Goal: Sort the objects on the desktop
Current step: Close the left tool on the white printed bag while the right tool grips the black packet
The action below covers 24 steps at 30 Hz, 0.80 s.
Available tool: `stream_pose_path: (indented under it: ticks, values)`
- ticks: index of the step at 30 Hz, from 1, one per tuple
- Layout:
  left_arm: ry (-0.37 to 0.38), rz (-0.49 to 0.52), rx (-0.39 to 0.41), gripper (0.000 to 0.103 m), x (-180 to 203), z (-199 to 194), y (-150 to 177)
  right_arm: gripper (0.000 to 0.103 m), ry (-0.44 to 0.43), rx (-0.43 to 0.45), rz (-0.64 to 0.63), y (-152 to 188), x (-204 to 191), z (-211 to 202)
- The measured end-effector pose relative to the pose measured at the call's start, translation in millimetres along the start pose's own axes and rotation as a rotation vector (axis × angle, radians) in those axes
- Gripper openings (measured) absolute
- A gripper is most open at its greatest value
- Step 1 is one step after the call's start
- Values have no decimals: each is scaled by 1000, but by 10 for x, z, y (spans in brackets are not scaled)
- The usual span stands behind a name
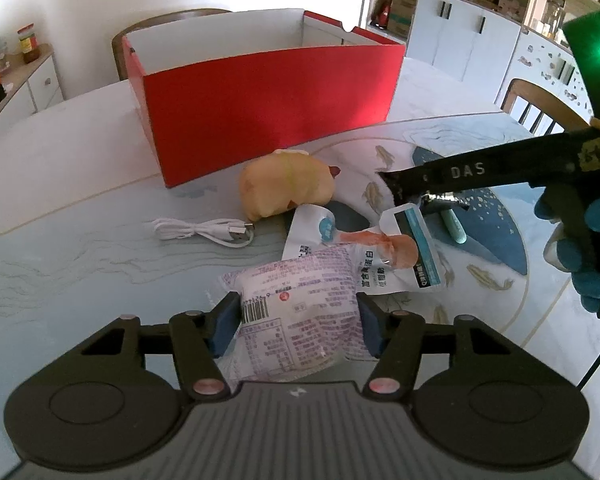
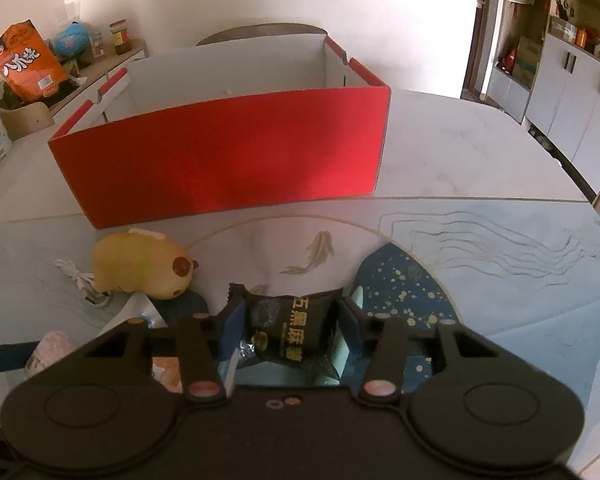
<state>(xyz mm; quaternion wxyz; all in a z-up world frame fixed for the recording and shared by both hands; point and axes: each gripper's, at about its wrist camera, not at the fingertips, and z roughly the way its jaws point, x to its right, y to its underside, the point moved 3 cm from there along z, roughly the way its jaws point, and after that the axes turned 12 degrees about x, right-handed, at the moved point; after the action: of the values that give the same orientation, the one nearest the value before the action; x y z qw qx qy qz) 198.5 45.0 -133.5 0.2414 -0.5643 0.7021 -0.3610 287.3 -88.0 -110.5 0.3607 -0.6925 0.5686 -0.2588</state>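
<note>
Left gripper (image 1: 296, 322): fingers (image 1: 224, 324) pressed on both sides of white packet (image 1: 300, 304), near counter (image 1: 80, 264) edge. Right gripper (image 2: 290, 330): fingers (image 2: 232, 328) clamping black packet (image 2: 292, 328), also seen from left wrist (image 1: 432, 184). Red box (image 1: 268, 108) behind, open-topped. Plush (image 1: 286, 188), cable (image 1: 208, 232), shrimp pouch (image 1: 384, 256) lie between box and packets.

Bright daylight, fisheye-warped edges
</note>
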Motion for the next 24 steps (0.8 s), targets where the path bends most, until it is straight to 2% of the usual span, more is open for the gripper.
stream_pose_path:
  ticks: [24]
  values:
    - [12,10,79,60,-18,-267,-341,45,9,63,-17,-194,17,-378]
